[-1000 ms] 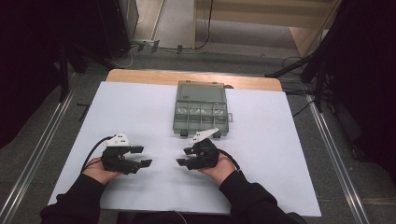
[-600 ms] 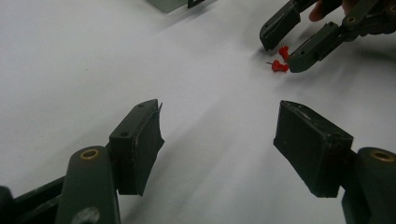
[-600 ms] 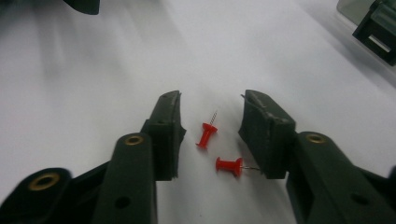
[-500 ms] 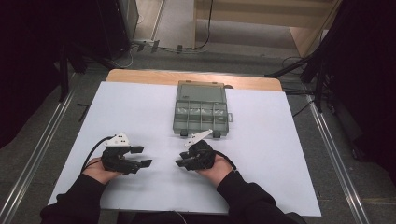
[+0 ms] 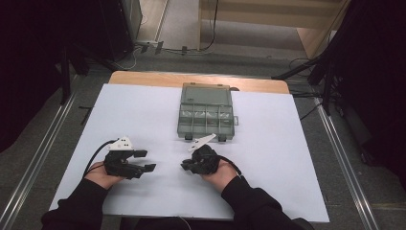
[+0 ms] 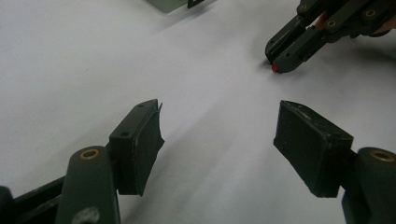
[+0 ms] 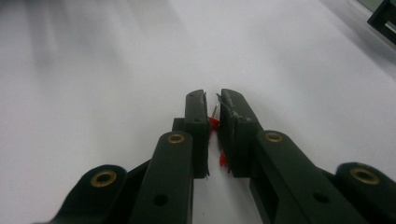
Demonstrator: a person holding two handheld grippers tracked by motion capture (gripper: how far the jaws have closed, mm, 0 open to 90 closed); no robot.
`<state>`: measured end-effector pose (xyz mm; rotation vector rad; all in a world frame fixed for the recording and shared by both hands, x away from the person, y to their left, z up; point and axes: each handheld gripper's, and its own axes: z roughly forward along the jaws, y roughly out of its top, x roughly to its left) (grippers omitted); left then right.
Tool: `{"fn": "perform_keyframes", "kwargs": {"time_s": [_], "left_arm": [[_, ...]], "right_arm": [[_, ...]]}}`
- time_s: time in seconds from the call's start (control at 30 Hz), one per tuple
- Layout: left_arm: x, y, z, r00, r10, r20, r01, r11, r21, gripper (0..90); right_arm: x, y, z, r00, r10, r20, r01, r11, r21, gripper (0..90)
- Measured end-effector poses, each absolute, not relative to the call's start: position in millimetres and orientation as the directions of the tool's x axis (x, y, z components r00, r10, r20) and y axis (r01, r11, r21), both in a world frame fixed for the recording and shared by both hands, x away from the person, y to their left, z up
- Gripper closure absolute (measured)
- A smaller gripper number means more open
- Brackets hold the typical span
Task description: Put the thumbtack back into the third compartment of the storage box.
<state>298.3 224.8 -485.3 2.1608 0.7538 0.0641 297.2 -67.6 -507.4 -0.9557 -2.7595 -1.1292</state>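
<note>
- While the person's left hand [image 5: 98, 175] rests on the white table [image 5: 143, 105], the left gripper [image 5: 143, 160] lies low over the sheet with its jaws spread wide and nothing between them; the left gripper view shows bare white surface between its two black pads.
- Just right of it in the high view, the right gripper [image 5: 184, 166] points left, well apart from the left one, and its jaws have just been closing.
- Between those jaws sits a small red thing [image 7: 214, 122], bright red with a thin metal-looking pin at its tip, perhaps a push pin; it is too small to name surely. The pads clench it just above the table.
- From the left gripper view the red thing [image 6: 274, 68] shows as a dot at the jaw tips, touching the sheet.
- Beyond the right gripper stands a grey compartment box [image 5: 206, 112], lid raised.
</note>
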Motion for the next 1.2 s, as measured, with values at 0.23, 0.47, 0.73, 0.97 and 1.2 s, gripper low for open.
{"fn": "perform_keyframes", "kwargs": {"time_s": [0.23, 0.47, 0.73, 0.97, 1.2], "left_arm": [[298.3, 224.9, -485.3, 0.818, 0.537, -0.205, 0.495, -0.478, 0.726, 30.7], [298.4, 225.1, -485.1, 0.818, 0.538, -0.203, 0.494, -0.479, 0.726, 30.7], [298.0, 224.9, -484.7, 0.819, 0.537, -0.201, 0.494, -0.484, 0.723, 30.7], [298.0, 225.0, -484.8, 0.82, 0.535, -0.203, 0.494, -0.482, 0.724, 30.7], [297.8, 225.1, -484.7, 0.82, 0.535, -0.204, 0.494, -0.481, 0.724, 30.7]], "right_arm": [[299.4, -67.7, -506.3, -0.814, 0.53, 0.24, 0.548, 0.561, 0.621, 83.2], [301.9, -68.6, -505.6, -0.805, 0.531, 0.266, 0.566, 0.55, 0.614, 83.2], [303.9, -71.9, -501.1, -0.794, 0.537, 0.285, 0.58, 0.529, 0.619, 83.2], [306.0, -76.1, -496.2, -0.787, 0.541, 0.297, 0.588, 0.51, 0.627, 83.2], [309.2, -82.3, -489.7, -0.778, 0.551, 0.301, 0.596, 0.496, 0.631, 83.2]]}}
